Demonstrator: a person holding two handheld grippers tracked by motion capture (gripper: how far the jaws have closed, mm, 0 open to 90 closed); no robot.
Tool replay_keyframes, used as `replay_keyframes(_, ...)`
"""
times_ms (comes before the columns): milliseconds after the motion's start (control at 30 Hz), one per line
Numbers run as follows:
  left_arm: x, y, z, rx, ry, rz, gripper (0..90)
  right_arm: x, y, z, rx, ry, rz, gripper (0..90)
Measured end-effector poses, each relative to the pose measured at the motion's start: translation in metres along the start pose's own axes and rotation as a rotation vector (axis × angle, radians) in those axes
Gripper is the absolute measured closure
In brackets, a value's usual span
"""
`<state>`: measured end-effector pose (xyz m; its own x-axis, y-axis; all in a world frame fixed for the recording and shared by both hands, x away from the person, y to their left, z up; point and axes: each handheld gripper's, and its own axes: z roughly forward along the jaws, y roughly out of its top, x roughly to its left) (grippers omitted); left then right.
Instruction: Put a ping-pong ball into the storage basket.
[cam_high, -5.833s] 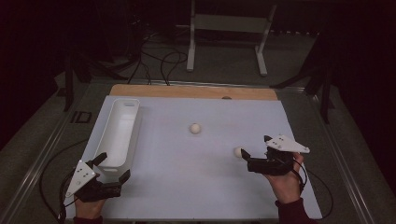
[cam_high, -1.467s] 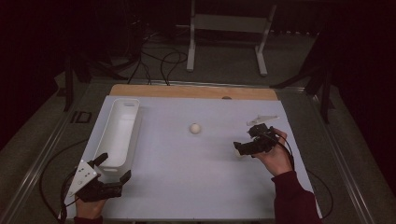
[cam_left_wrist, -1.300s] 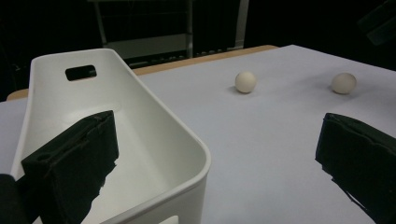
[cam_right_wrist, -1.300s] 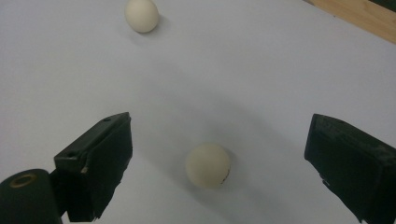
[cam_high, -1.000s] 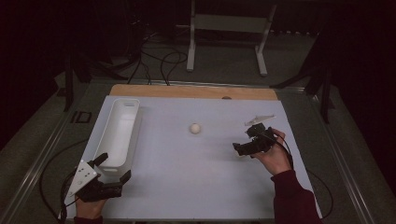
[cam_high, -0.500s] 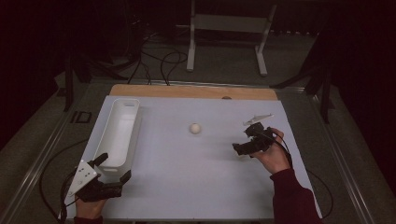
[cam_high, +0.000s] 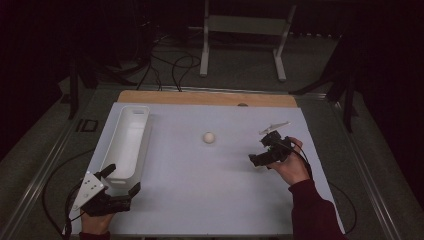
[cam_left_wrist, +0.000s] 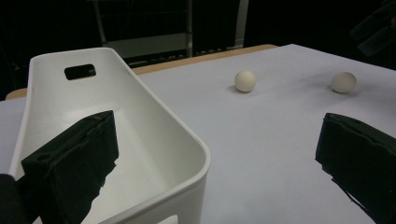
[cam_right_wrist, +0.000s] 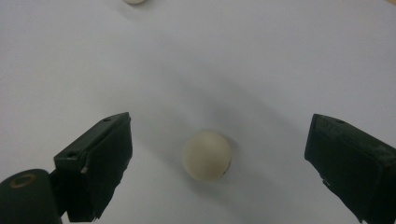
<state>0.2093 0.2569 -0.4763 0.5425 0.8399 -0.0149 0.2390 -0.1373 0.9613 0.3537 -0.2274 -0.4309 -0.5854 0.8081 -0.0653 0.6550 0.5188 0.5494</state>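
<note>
The right gripper (cam_right_wrist: 217, 163) hangs spread wide over a small, smooth cream ball (cam_right_wrist: 206, 155) lying on the matte white desk (cam_high: 200, 185); best to centre it before pinching, since it could roll. The left gripper (cam_high: 119, 181), also spread, straddles the glossy white plastic bin's (cam_high: 131, 140) near rim.

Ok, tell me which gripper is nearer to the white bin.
Left. The left gripper sits at the near end of the white bin, one jaw inside its rim. The right gripper is far across the table, open over a ball.
</note>
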Motion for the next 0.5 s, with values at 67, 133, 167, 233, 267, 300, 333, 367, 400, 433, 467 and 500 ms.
replay_keyframes(67,0.0,0.0,0.0,0.0,0.0,0.001,0.0,-0.0006,0.0,0.0009,0.005,-0.004,0.002,7.1)
replay_keyframes(133,0.0,0.0,0.0,0.0,0.0,0.0,0.0,-0.0012,0.0,0.0015,0.005,-0.003,0.005,7.1)
replay_keyframes(167,0.0,0.0,-0.0001,-0.001,0.0,0.001,0.0,-0.0015,0.0,0.0018,0.008,-0.005,0.006,7.1)
replay_keyframes(233,0.0001,0.0,-0.0001,-0.001,0.0,0.0,0.0,-0.0019,-0.0001,0.0022,0.012,-0.005,0.009,7.1)
replay_keyframes(267,0.0,0.0,0.0,0.0,0.0,0.0,0.0,-0.0022,-0.0001,0.0024,0.014,-0.006,0.009,7.1)
replay_keyframes(300,-0.0001,0.0,0.0,0.0,0.0,0.0,0.0,-0.0023,-0.0002,0.0027,0.015,-0.008,0.008,7.1)
replay_keyframes(333,-0.0001,0.0,0.0,0.0,-0.001,0.001,0.0,-0.0023,-0.0003,0.0029,0.016,-0.007,0.01,7.1)
replay_keyframes(367,-0.0001,0.0,-0.0001,0.0,0.0,0.001,0.0,-0.0023,-0.0003,0.0031,0.019,-0.006,0.009,7.1)
replay_keyframes(400,0.0,0.0,0.0,0.0,0.0,0.001,0.0,-0.0023,-0.0003,0.0034,0.02,-0.006,0.009,7.1)
replay_keyframes(433,0.0001,0.0,-0.0001,-0.001,0.0,0.0,0.0,-0.0023,-0.0003,0.0036,0.022,-0.005,0.01,7.1)
replay_keyframes(467,0.0001,0.0,-0.0001,-0.001,0.0,0.0,0.0,-0.0027,-0.0003,0.004,0.022,-0.005,0.006,7.1)
replay_keyframes(500,0.0001,0.0,-0.0001,-0.001,0.0,0.001,0.0,-0.0028,-0.0002,0.0044,0.023,-0.005,0.008,7.2)
